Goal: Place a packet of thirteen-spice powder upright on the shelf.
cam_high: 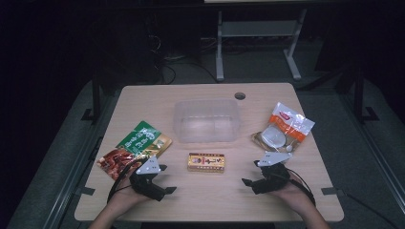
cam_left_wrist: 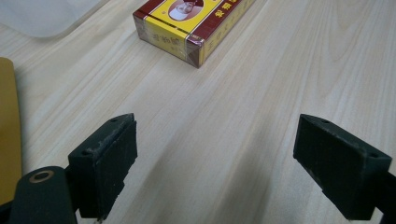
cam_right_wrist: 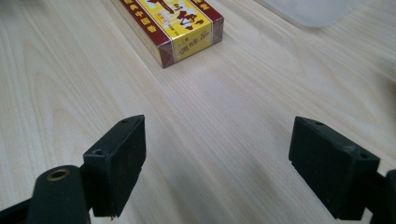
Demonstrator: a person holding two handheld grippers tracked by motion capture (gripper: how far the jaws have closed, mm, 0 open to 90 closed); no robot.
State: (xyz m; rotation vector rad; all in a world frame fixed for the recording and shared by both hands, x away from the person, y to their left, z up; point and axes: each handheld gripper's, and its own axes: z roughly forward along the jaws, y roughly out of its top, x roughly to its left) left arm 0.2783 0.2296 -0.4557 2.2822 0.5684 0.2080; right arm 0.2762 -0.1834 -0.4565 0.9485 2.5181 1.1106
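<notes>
**Both grippers wait wide open, aimed at the box between them**

The left gripper point(cam_high: 165, 179) rests at about 7 o'clock on the table point(cam_high: 205, 200) and the right gripper point(cam_high: 253, 172) at about 5 o'clock, each low over the wood near the front edge. Both stand with jaws spread wide and nothing between them; the two gripper views show bare wood in each gap. They angle inward, so each camera looks toward the box point(cam_high: 206, 161), which lies flat just below the table's centre, roughly midway between the two and apart from both. In the left gripper view the box point(cam_left_wrist: 194, 25) sits ahead at about 12 o'clock; in the right gripper view it point(cam_right_wrist: 173, 25) lies ahead too, slightly toward 11.

The clear tub point(cam_high: 206, 120) stands at the centre, just beyond the box toward 12 o'clock, open side up and seemingly empty, likely the place where the goods are meant to go. The green-and-red packets point(cam_high: 136, 148) lie at 9 o'clock, close by the left gripper; the orange-and-white pouch point(cam_high: 284, 129) lies at 3 o'clock, just beyond the right one. Spread around the tub this way, each item seems set within easy reach of one hand.
</notes>
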